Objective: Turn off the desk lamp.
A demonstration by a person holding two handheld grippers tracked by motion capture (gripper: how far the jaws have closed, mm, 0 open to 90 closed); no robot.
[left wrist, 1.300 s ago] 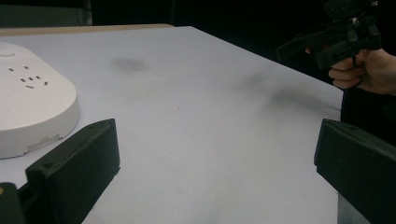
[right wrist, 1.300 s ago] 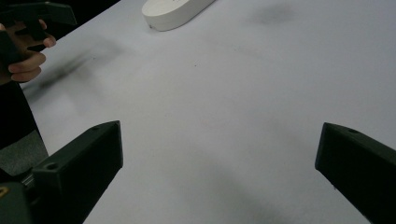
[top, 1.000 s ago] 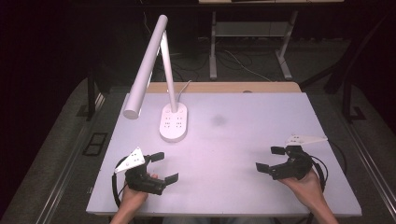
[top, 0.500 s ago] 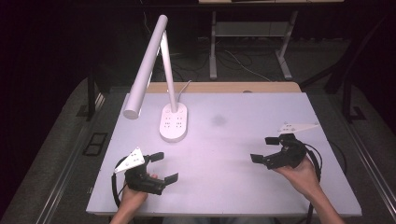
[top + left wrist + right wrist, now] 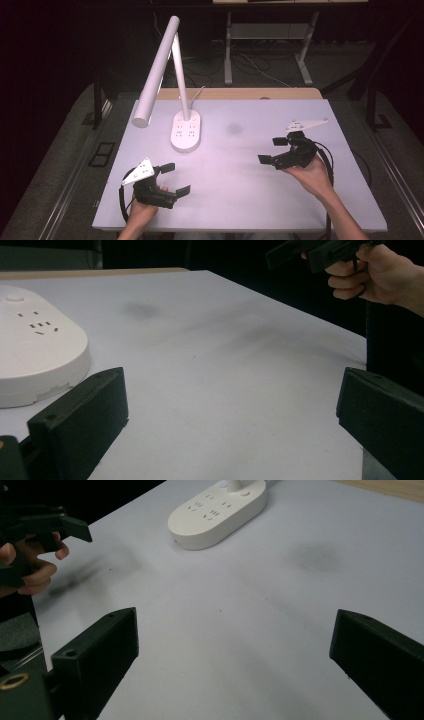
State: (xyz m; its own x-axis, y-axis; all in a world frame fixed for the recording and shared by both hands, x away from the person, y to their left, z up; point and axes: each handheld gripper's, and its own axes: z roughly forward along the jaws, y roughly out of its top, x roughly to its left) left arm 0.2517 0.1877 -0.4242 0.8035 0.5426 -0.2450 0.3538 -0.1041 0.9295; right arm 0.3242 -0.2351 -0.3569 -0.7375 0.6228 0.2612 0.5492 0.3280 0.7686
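A white desk lamp stands at the back left of the white table [image 5: 240, 200]. Its oval base [image 5: 185, 131] carries small buttons, and its long tube head [image 5: 154, 77] leans out to the left. My left gripper [image 5: 175, 179] is near the front left edge, open and empty, with the lamp base [image 5: 35, 360] just beyond its left jaw. At the right, a hand holds my right gripper [image 5: 272, 150] above the table, open with nothing between its fingers. It points toward the lamp base [image 5: 220, 512].
A faint dark smudge [image 5: 233, 129] marks the table's middle. A wooden strip [image 5: 240, 93] runs along the far edge. Beyond it are metal table legs [image 5: 228, 45] and cables on the dark floor. Each gripper trails a black cable [image 5: 327, 160].
My right gripper has moved away from the front edge, forward and slightly left. The left gripper has stayed in place.
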